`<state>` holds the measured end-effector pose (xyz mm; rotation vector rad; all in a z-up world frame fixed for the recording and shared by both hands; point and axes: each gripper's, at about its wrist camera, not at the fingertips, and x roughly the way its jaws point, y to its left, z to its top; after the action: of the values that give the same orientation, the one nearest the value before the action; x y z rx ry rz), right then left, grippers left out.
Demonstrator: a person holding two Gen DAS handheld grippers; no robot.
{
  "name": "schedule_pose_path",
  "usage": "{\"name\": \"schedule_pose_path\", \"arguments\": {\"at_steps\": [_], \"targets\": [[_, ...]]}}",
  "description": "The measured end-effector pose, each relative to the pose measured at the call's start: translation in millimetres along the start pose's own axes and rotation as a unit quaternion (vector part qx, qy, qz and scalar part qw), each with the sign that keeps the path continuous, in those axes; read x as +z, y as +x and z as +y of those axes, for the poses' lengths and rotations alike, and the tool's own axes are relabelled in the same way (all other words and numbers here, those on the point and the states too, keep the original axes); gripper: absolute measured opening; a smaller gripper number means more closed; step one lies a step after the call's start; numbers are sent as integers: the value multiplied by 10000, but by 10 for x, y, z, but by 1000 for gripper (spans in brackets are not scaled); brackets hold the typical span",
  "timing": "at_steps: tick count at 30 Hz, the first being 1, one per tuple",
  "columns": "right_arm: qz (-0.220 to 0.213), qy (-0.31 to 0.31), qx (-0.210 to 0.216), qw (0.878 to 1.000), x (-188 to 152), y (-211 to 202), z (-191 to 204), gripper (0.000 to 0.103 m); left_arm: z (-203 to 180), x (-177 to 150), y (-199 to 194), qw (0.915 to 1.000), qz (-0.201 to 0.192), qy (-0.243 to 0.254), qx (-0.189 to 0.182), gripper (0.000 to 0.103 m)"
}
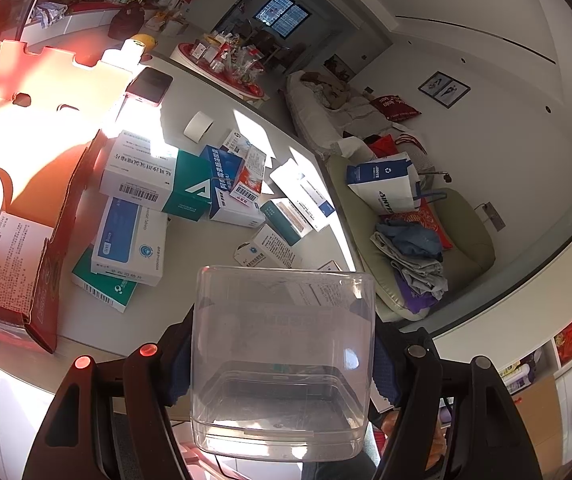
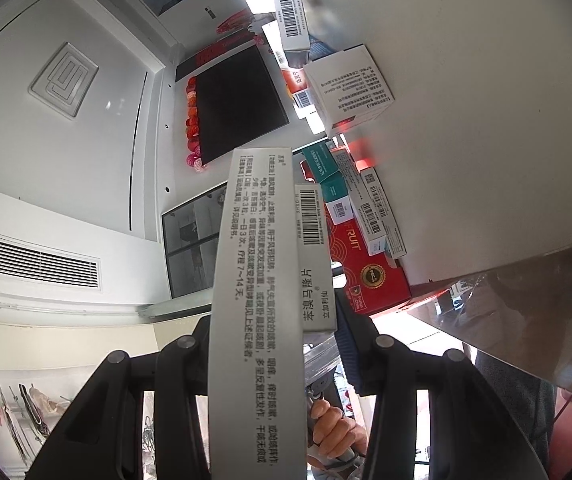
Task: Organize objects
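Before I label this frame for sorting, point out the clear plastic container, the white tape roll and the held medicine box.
clear plastic container (image 1: 282, 344), left wrist view, front wall.
white tape roll (image 1: 198, 126), left wrist view, outer side.
held medicine box (image 2: 254, 300), right wrist view, printed white face.

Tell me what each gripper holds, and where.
Left gripper: clear plastic container, by its two side walls. Right gripper: long white medicine box, by its lower faces.
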<state>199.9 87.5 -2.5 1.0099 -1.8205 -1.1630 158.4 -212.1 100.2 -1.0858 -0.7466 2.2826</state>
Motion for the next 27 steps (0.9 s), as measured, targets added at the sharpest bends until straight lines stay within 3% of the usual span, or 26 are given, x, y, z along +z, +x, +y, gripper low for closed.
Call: {"name": "schedule_pose_path", "arguments": {"at_steps": [4, 7, 9, 10, 12, 15, 22, 27], "targets": [[-82, -354, -787, 9962, 103, 2, 106, 45, -5, -3, -3, 10000, -6, 6, 7, 75], [-150, -732, -1548, 9851, 228, 17, 242, 45, -6, -3, -4, 10000, -5, 1, 5, 75], [-161, -844, -1818, 9796, 293, 36, 304, 47, -11, -4, -9, 10000, -14, 12, 5, 75], [-168, -827, -1886, 9784, 315, 39, 321, 50, -9, -3, -13, 10000, -18, 17, 10, 75], [-214, -697, -1754, 9818, 330, 35, 343, 73, -8, -4, -14, 10000, -16, 8, 3, 75], [-307, -658, -1688, 9830, 295, 7, 379, 88, -8, -4, -13, 10000, -14, 15, 5, 75], [-598, -437, -1613, 9841, 123, -329, 363, 88, -26, -6, -21, 10000, 5, 31, -12, 75], [-1136, -817, -2063, 9684, 63, -666, 539, 87, -39, -16, -6, 10000, 36, 38, -21, 75]]}}
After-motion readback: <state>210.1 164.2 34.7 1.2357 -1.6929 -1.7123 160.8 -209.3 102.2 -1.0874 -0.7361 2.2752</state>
